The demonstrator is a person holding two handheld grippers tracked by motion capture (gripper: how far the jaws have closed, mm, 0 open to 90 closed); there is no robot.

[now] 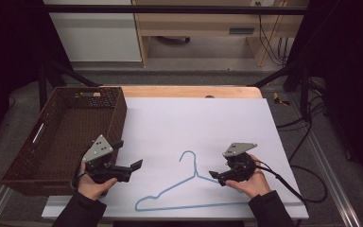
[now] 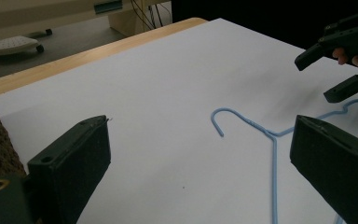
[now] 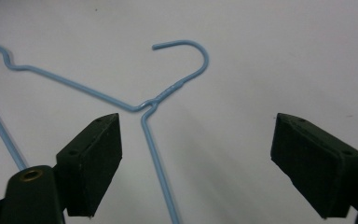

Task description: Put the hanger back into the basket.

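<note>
A light blue wire hanger [image 1: 196, 176] lies flat on the white board [image 1: 217, 123], its hook [image 1: 187, 154] pointing away from me. My right gripper [image 1: 216, 178] hovers low at the hanger's right shoulder, jaws pointing left. In the right gripper view the jaws stand wide apart around the hanger's neck [image 3: 145, 106], and one wire arm [image 3: 158, 163] runs between them near the left jaw without touching a pad. My left gripper [image 1: 133, 170] is held left of the hanger and is open with nothing in it. From the left gripper view the hook [image 2: 233, 113] lies ahead, and the right gripper [image 2: 321, 70] is beyond it.
A dark brown woven basket [image 1: 118, 111] stands at the board's left edge, close behind my left hand. The wooden table edge [image 1: 189, 91] shows past the board. Cables [image 1: 307, 184] trail off the right side.
</note>
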